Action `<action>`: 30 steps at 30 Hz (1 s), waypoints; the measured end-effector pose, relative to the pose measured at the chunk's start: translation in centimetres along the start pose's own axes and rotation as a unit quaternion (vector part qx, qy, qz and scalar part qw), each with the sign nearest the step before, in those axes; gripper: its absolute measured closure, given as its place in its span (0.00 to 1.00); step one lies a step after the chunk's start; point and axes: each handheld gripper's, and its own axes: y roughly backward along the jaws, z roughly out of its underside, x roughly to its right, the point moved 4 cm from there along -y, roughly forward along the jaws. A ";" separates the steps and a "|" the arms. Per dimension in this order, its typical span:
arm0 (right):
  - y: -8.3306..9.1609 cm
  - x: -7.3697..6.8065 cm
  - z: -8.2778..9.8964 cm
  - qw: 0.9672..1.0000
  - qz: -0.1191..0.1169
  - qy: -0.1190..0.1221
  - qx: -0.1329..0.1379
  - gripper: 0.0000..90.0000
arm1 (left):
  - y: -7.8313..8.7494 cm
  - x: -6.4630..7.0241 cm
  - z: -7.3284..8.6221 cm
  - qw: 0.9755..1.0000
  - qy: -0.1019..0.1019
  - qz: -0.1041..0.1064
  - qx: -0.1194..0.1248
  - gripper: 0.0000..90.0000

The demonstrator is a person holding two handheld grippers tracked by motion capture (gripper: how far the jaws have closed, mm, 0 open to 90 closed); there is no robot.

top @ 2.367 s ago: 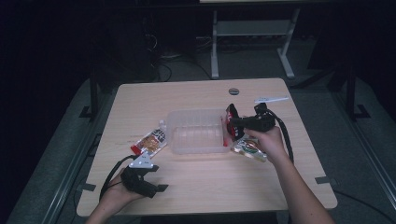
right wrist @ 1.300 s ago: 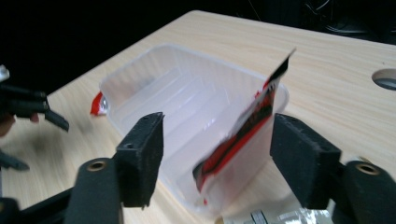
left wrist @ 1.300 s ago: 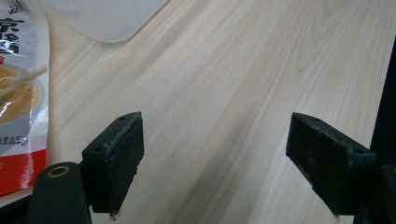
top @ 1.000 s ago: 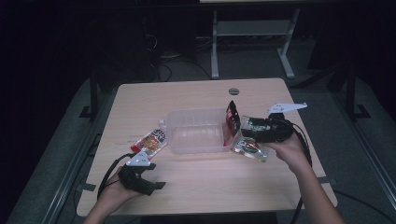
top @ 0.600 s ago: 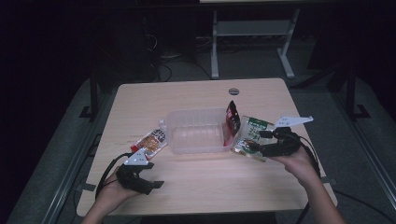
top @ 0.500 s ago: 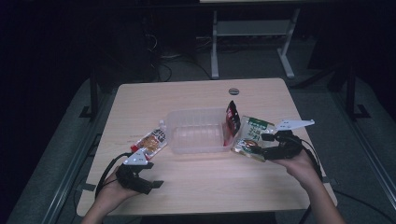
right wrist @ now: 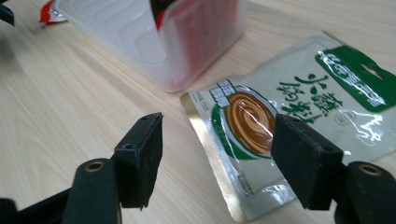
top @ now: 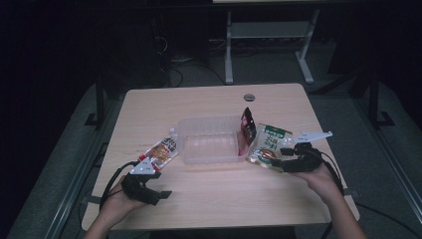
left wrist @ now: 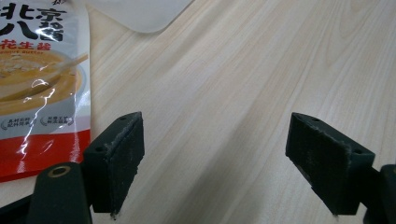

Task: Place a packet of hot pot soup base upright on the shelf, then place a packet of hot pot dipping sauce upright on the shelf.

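A green-and-silver food pouch (top: 269,144) (right wrist: 289,116) lies flat on the table, right of a clear plastic container (top: 206,139) (right wrist: 163,42). A red pouch (top: 246,124) stands leaning on the container's right end. My right gripper (top: 279,162) (right wrist: 219,158) is low at the green pouch's near edge. Its jaws have just been closing but stand open, with the pouch's corner between them and no pad pressing on it. An orange pouch (top: 161,149) (left wrist: 37,70) lies left of the container. Just in front of it, my left gripper (top: 157,188) (left wrist: 219,158) rests open over bare wood.
The wooden table (top: 214,199) has a round cable hole (top: 249,97) near its far edge. Dark floor and a metal frame (top: 268,35) lie beyond it. The container's corner (left wrist: 140,14) shows ahead of the left jaws.
My right gripper has moved right and down from the container's right end to the table beside the green pouch, uncovering it. The left gripper has stayed put.
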 end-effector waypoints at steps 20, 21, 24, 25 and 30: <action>-0.3 0.8 0.7 1.000 0.008 -0.011 -0.010 0.35 | 1.6 -3.7 -1.4 0.998 0.020 -0.053 0.012 0.42; -0.3 0.7 0.7 1.000 0.008 -0.013 -0.011 0.35 | 1.7 -4.0 -1.6 0.998 0.024 -0.055 0.018 0.47; -0.2 0.7 0.7 1.000 0.009 -0.013 -0.011 0.35 | 2.0 -5.0 -2.4 0.997 0.031 -0.065 0.024 0.47; -0.2 0.7 0.7 1.000 0.009 -0.013 -0.011 0.35 | 2.1 -5.5 -2.6 0.997 0.029 -0.071 0.025 0.46; -0.1 0.8 0.8 1.000 0.008 -0.012 -0.008 0.35 | 1.8 -7.5 -3.5 0.995 0.036 -0.085 0.020 0.46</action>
